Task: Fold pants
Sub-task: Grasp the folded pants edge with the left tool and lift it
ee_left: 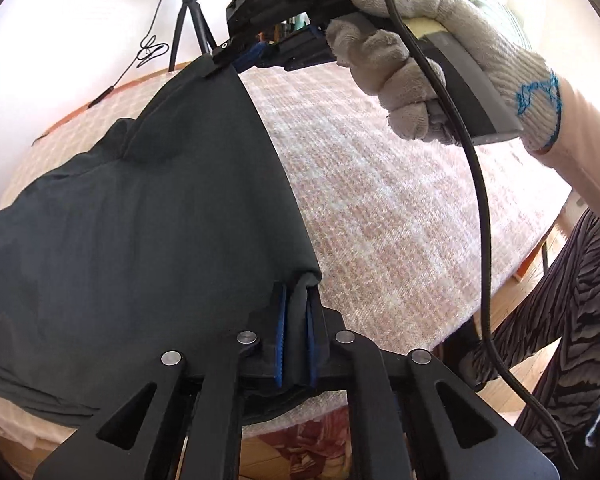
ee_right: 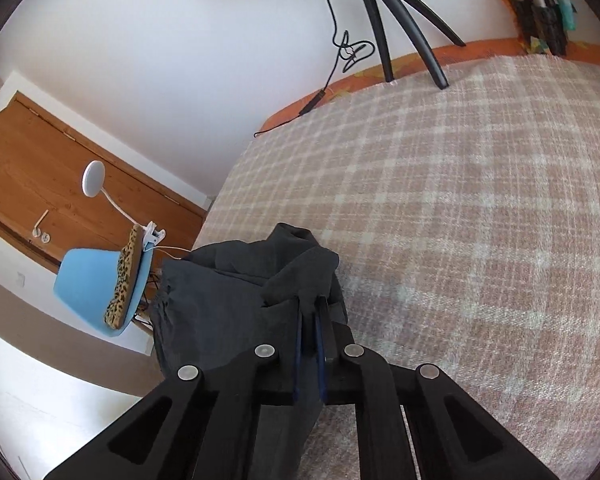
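Dark grey pants (ee_left: pixel 140 220) hang stretched over a bed with a pink plaid blanket (ee_left: pixel 380 200). My left gripper (ee_left: pixel 296 296) is shut on one edge of the pants, cloth pinched between its blue pads. At the far corner, the right gripper (ee_left: pixel 224 64), held by a gloved hand (ee_left: pixel 412 68), grips the same edge. In the right wrist view, the right gripper (ee_right: pixel 310 312) is shut on a bunched fold of the pants (ee_right: pixel 236 296), which droop to the left past the blanket (ee_right: pixel 460 220).
A tripod (ee_right: pixel 400 20) with a ring light and a dangling cable (ee_right: pixel 340 48) stands at the bed's far edge. A blue chair (ee_right: pixel 100 280) with a leopard-print cushion and a clip lamp sits beside a wooden door. The person's striped trouser leg (ee_left: pixel 572 320) is at right.
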Available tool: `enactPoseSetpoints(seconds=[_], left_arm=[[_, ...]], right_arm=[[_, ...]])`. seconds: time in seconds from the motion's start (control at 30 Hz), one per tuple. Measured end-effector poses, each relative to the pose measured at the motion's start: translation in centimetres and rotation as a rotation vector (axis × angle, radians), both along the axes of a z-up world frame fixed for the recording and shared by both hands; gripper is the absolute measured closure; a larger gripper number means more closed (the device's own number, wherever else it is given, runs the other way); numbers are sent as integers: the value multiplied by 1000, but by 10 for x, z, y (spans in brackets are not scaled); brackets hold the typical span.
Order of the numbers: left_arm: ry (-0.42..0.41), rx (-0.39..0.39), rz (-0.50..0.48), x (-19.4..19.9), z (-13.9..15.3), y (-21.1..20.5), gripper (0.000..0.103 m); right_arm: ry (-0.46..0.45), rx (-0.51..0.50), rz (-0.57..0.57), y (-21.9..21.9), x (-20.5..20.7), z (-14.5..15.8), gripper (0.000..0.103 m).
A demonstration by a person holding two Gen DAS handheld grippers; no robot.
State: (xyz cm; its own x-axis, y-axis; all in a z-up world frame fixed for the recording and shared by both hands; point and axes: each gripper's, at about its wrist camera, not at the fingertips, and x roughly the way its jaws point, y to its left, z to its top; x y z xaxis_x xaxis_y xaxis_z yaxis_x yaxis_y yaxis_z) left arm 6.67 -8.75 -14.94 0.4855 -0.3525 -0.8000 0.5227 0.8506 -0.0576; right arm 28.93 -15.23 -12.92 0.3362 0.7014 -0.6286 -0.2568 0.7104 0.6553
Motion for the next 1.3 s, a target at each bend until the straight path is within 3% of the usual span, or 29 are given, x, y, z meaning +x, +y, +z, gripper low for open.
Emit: enactPoseSetpoints(seconds=[0.13, 0.23, 0.33, 0.47, 0.53, 0.63, 0.7, 0.73, 0.83, 1.1, 1.3], left_arm=[[-3, -114, 36, 0, 23, 22, 98], [-15, -132, 75, 4, 27, 34, 99], [-3, -160, 104, 7, 28, 44, 99], [1, -175, 109, 12, 26, 49, 99], [3, -177, 99, 10, 26, 46, 99], [6, -178, 76, 8, 26, 43, 99], [5, -169, 58, 4, 26, 38, 99], [1, -166, 52, 2, 27, 37, 99], [-9, -184, 54, -1, 33, 42, 99], [-87, -273, 87, -19, 67, 74, 99], [-190, -312, 184, -31, 97, 122, 99]], right_arm=[[-27, -44, -33, -1, 9, 12, 94], [-16, -72, -102, -22, 17, 4, 87], [20, -82, -124, -40, 6, -6, 64], [52, -100, -81, -45, -14, -15, 56], [94, -89, -80, -44, -16, -25, 46], [163, -71, -100, -37, -10, -43, 47], [168, -60, -97, -28, -4, -50, 60], [170, -47, -95, -24, -2, -52, 73], [128, -19, -120, -15, 0, -42, 97], [-62, -2, -86, 19, -12, 43, 100], [-170, -26, -27, 71, -10, 91, 100]])
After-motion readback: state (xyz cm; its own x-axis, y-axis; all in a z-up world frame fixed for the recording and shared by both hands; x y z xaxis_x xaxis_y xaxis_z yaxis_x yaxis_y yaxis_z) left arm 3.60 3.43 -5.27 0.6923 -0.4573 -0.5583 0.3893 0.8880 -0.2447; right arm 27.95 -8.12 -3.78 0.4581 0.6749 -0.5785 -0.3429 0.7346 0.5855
